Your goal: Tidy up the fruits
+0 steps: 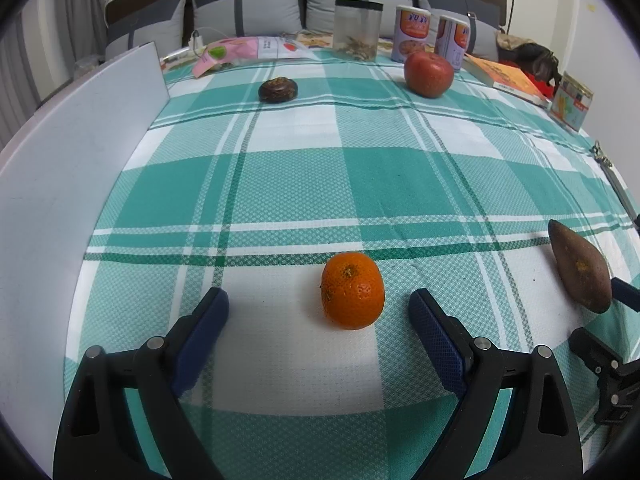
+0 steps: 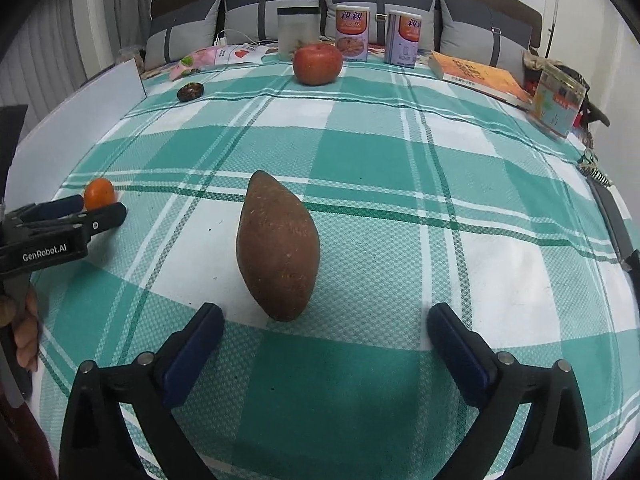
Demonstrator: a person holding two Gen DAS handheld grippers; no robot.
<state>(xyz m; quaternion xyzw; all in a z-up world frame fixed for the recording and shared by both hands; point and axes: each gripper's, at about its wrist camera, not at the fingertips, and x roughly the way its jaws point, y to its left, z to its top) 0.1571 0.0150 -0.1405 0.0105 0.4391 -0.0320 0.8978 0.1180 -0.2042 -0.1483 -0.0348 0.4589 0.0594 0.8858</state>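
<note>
An orange (image 1: 352, 290) lies on the green checked cloth (image 1: 400, 176), between the tips of my left gripper (image 1: 319, 300), which is open and not touching it. A brown sweet potato (image 2: 278, 246) lies lengthwise just ahead of my right gripper (image 2: 326, 314), whose jaws are wide open and apart from it. A red apple (image 2: 317, 63) and a small dark round fruit (image 2: 191, 91) sit near the far edge. In the right wrist view the left gripper (image 2: 100, 210) and the orange (image 2: 99, 193) show at the left, with a hand below.
A white board (image 1: 80, 152) runs along the left side. At the back stand a clear jar (image 1: 358, 28), two cans (image 1: 412, 32) and a pink packet (image 1: 248, 50). An orange book (image 2: 484, 76), a small box (image 2: 558, 100) and keys (image 2: 594, 170) lie at the right.
</note>
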